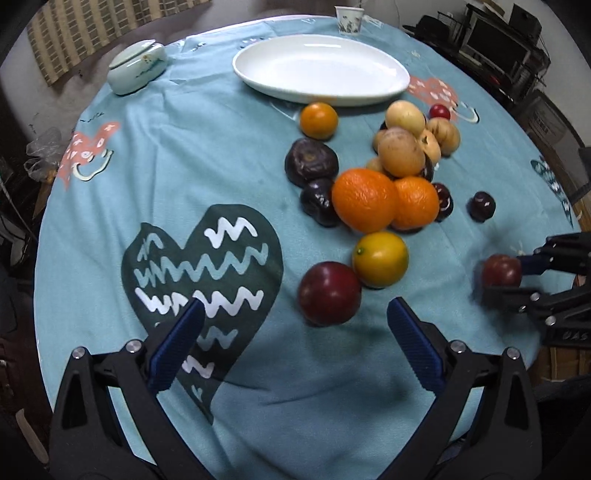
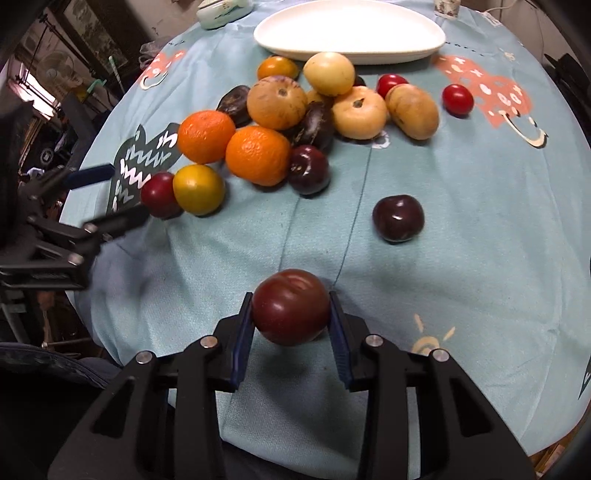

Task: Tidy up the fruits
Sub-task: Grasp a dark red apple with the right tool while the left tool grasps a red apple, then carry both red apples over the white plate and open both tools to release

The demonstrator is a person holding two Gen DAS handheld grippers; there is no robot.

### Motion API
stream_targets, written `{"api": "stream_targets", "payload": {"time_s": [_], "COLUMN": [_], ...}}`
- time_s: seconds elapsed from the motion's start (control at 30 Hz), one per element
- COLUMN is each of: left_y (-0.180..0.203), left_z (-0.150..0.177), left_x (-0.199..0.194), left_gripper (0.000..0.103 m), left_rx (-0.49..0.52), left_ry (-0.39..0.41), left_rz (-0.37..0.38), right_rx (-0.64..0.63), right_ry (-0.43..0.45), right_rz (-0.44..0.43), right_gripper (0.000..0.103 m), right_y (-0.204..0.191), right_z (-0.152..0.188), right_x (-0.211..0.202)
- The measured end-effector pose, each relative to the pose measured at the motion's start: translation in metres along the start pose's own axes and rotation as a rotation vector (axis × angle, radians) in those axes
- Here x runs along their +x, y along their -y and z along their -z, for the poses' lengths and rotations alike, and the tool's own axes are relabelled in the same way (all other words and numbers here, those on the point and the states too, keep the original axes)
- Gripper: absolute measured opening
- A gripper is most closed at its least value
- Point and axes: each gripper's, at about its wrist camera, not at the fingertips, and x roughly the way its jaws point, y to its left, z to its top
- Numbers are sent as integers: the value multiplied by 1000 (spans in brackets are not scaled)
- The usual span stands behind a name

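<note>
A pile of fruit lies on the blue tablecloth (image 1: 221,147): oranges (image 1: 364,199), tan round fruits (image 1: 400,151), dark plums (image 1: 312,160) and a yellow citrus (image 1: 380,258). Behind the pile stands an empty white oval plate (image 1: 321,70) (image 2: 351,33). My left gripper (image 1: 295,306) (image 2: 129,192) is open, and a red plum (image 1: 328,293) (image 2: 159,195) rests on the cloth just ahead of its blue pads. My right gripper (image 2: 290,295) is shut on another dark red plum (image 2: 290,306) (image 1: 500,271) near the table's front edge, with both pads against its sides.
A pale lidded ceramic jar (image 1: 136,66) and a paper cup (image 1: 349,20) stand at the far side. One dark plum (image 2: 398,218) lies apart from the pile, and small red fruits (image 2: 458,99) lie at the far right. Dark furniture (image 1: 498,48) surrounds the round table.
</note>
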Motion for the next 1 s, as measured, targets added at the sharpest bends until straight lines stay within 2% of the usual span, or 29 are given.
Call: {"api": "stream_targets", "payload": {"time_s": [0.13,0.2,0.23,0.3,0.37,0.4,0.43,0.6,0.8,1.0], "left_y": [6,6,5,1,4,5,8,8,16,23], "left_z": [-3,-5,-7,-9,-10,-10,-11,-15,-24,-48], "left_x": [15,22,27,33,32,30,28,20,-8,-33], "left_gripper": [99,90,78,72,61,47,40,39,39,39], "left_rx": [61,72,73,57,70,78,79,59,60,41], "left_ry": [-10,-25,-46,-67,-61,-60,-60,-64,-22,31], "left_rz": [-17,-18,-11,29,51,69,85,60,57,38], "right_rx": [16,21,23,23,18,17,15,-8,-39,-61], "right_ry": [11,11,11,11,6,5,4,-13,-24,4], "right_rz": [3,6,6,7,7,6,5,2,-11,-41], "right_gripper": [39,39,39,39,39,39,39,39,39,39], "right_y": [-1,0,2,1,1,0,-1,-7,-12,-12], "right_z": [5,5,5,6,6,6,6,1,-4,-14], "right_x": [1,1,-1,0,0,1,1,8,12,4]}}
